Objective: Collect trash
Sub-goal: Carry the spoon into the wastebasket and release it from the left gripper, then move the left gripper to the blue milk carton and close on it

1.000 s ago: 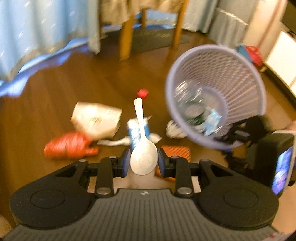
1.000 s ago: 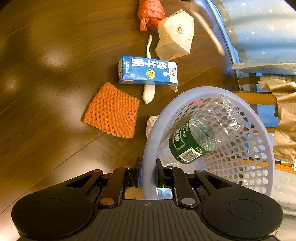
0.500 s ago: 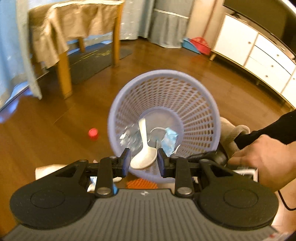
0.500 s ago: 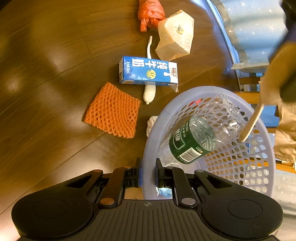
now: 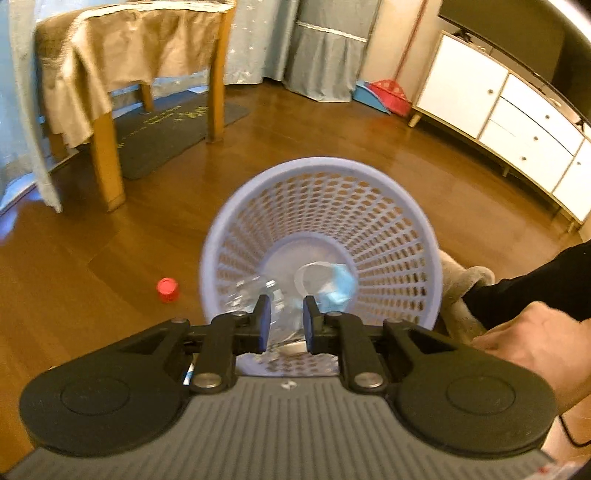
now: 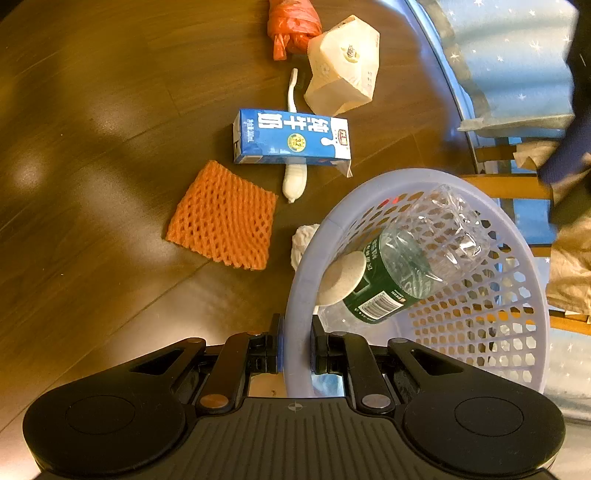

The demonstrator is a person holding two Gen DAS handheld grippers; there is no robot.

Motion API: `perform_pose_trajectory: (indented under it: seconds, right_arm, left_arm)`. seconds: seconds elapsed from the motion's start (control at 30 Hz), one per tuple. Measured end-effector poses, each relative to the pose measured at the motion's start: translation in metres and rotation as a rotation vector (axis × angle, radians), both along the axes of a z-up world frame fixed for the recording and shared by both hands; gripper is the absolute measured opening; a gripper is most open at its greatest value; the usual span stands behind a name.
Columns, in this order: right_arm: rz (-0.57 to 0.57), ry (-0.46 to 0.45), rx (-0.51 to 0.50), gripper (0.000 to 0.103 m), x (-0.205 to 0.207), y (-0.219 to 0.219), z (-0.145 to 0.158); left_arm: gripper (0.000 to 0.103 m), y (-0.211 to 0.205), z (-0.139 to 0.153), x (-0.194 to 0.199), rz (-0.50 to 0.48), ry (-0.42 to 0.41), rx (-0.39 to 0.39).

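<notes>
My right gripper (image 6: pixel 295 350) is shut on the near rim of a lilac mesh basket (image 6: pixel 306 266) and holds it tilted. Inside lie a crushed clear bottle with a green label (image 6: pixel 406 266), a white spoon (image 6: pixel 343 277) and a blue face mask (image 5: pixel 338 286). My left gripper (image 5: pixel 286 325) hovers over the basket's mouth (image 5: pixel 369 206); its jaws are closing with nothing between them. On the floor lie a blue milk carton (image 6: pixel 291 136), an orange foam net (image 6: pixel 225 221), a white tube (image 6: pixel 295 181), a white paper carton (image 6: pixel 343 66), a red bag (image 6: pixel 291 26) and a crumpled tissue (image 6: pixel 303 240).
A red bottle cap (image 5: pixel 168 290) sits on the wooden floor left of the basket. Behind it stands a cloth-covered table with wooden legs (image 5: pixel 107 166) on a dark mat. A white cabinet (image 5: pixel 517 122) lines the right wall. A person's hand (image 5: pixel 535 339) shows at the right.
The white spoon has left my left gripper and now lies in the basket. The left gripper swung from the floor litter to above the basket, and its jaws narrowed. The right gripper stayed still.
</notes>
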State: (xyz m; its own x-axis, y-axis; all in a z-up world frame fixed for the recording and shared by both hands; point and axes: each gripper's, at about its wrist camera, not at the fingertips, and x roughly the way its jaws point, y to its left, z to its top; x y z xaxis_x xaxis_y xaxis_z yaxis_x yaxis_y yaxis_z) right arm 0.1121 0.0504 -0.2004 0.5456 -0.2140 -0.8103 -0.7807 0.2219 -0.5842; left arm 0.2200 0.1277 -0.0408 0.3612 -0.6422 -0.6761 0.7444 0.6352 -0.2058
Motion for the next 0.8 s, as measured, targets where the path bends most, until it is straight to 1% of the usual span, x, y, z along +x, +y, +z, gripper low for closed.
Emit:
perform_pose_trajectory:
  seconds: [0.17, 0.27, 0.33, 0.43, 0.5, 0.67, 0.8]
  right_arm:
    - [-0.002, -0.002, 0.001, 0.009, 0.001, -0.001, -0.001]
    - [-0.001, -0.002, 0.001, 0.009, 0.002, -0.001, -0.002]
    - [0.0, 0.0, 0.001, 0.009, 0.002, -0.001, -0.002]
    - [0.002, -0.002, 0.002, 0.009, 0.001, -0.001, -0.002]
    - [0.0, -0.004, 0.004, 0.009, 0.002, 0.0, -0.002]
    - [-0.003, -0.011, 0.006, 0.009, 0.001, 0.0, -0.001]
    - [-0.004, -0.016, 0.006, 0.009, 0.002, 0.001, -0.001]
  left_arm:
    - [0.017, 0.03, -0.003, -0.001, 0.089, -0.003, 0.012]
    - [0.021, 0.049, -0.01, -0.004, 0.14, -0.008, 0.032]
    - [0.022, 0.06, -0.017, -0.006, 0.17, -0.004, 0.049]
    - [0.026, 0.072, -0.027, -0.011, 0.193, -0.009, 0.08]
    - [0.027, 0.078, -0.034, -0.012, 0.201, -0.011, 0.1]
    - [0.038, 0.094, -0.053, -0.021, 0.234, -0.013, 0.14]
    - [0.045, 0.105, -0.07, -0.023, 0.281, 0.012, 0.166]
